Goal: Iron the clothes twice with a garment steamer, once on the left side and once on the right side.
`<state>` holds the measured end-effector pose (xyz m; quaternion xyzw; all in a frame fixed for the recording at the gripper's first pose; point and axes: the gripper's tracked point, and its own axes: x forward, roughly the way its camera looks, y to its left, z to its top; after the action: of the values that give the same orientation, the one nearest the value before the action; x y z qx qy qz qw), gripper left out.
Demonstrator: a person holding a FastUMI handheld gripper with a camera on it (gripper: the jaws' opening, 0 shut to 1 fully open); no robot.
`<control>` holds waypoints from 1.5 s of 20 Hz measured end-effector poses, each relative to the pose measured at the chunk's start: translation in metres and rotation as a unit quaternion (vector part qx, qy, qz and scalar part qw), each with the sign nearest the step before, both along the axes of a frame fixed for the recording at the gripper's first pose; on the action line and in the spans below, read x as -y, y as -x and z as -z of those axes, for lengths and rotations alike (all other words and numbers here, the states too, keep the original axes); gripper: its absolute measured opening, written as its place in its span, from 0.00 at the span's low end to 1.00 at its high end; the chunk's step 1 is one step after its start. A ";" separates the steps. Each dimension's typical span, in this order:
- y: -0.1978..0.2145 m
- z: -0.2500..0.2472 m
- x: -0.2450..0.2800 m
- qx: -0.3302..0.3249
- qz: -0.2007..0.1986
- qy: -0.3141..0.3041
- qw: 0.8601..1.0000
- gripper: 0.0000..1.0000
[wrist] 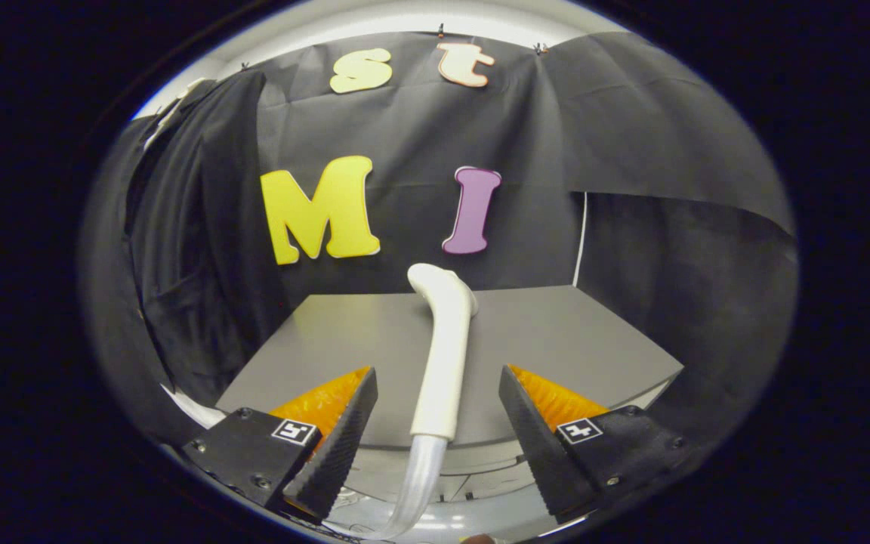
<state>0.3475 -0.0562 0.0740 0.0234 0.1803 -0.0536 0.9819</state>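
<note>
Steamer: the white steamer (pixel 444 355) stands upright between your two fingers, its bent head up at the far end over the grey bench (pixel 556 332) and its clear hose (pixel 420 483) trailing down from the lower end of the handle, towards you.

Hand-held gripper: your hand-held gripper (pixel 439 431) is spread wide. Both fingers (pixel 340 434) stand clear of the handle with a gap on each side, so nothing is held by them now.

Handling, as a judgement: the handle looks like hard, smooth plastic, stiff and probably light, but slick against ribbed pads. The round section may roll or twist if you pinch it off-centre. The hose is soft and will tug on the lower end as you sweep.

Where to grip: take the straight white shaft partway up, above the hose joint and below the bend. Stay off the hose, which would squash, and off the curved head, which gives the pads no flat seat.

Clothes: I cannot make out a garment; dark cloth hangs at the left of the bench, but whether that is clothing I cannot tell.

Count: one steamer, one hose, one bench, two fingers.

Risk: the wand could swing about the pads under the hose's pull, so close squarely on it.
</note>
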 end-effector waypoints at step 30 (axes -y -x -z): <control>0.015 0.014 -0.054 -0.031 0.003 -0.078 0.996 0.32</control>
<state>0.3327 -0.0023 0.0598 0.0988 0.2140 -0.0427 0.9709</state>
